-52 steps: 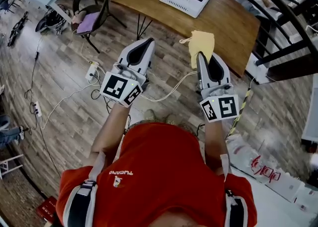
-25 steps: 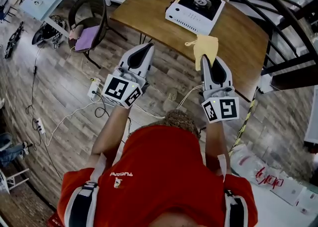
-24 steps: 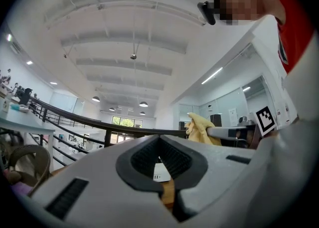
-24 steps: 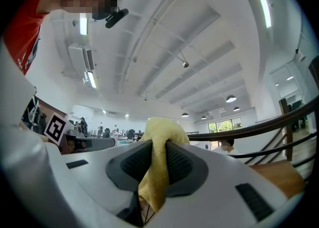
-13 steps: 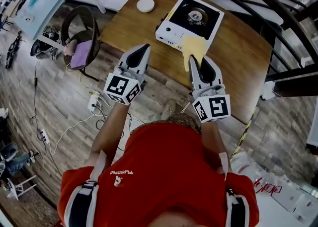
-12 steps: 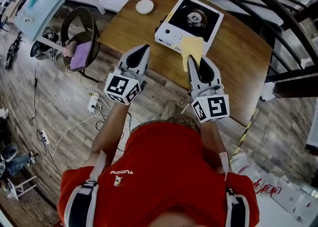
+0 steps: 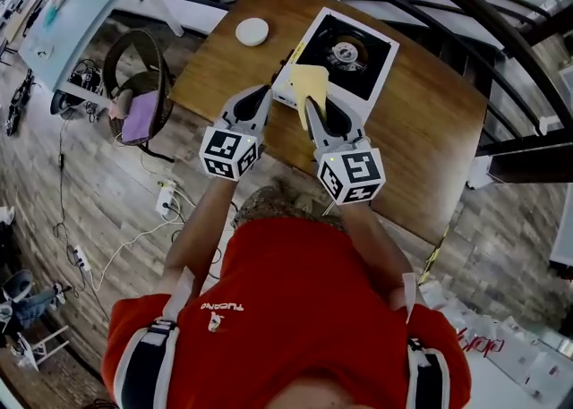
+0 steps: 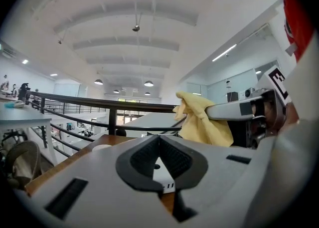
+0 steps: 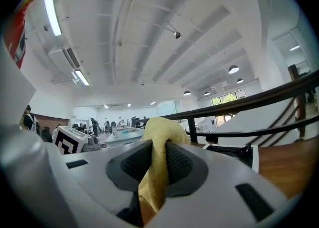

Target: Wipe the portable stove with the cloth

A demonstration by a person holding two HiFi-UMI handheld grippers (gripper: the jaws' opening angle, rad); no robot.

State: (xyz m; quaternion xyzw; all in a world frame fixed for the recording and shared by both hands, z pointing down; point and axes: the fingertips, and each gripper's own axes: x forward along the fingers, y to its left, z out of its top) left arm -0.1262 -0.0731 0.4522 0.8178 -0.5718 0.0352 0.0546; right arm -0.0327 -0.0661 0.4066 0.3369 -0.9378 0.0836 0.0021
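The portable stove (image 7: 345, 45), white with a black top and a round burner, sits on the wooden table (image 7: 430, 130). My right gripper (image 7: 310, 103) is shut on a yellow cloth (image 7: 309, 82), which stands up over the stove's near left corner. In the right gripper view the cloth (image 9: 155, 172) is pinched between the pads, with the stove (image 9: 234, 153) ahead to the right. My left gripper (image 7: 265, 91) is shut and holds nothing, just left of the stove's near corner. In the left gripper view a white strip of the stove (image 8: 162, 174) shows beyond the shut gripper (image 8: 159, 144).
A small white round dish (image 7: 252, 31) lies on the table left of the stove. A black railing (image 7: 466, 4) curves behind the table. A chair with a purple cushion (image 7: 136, 116) and cables (image 7: 134, 228) are on the floor to the left.
Both grippers have moved forward from the table's near edge to the stove. The cloth, still in the right gripper, now hangs over the stove's near corner.
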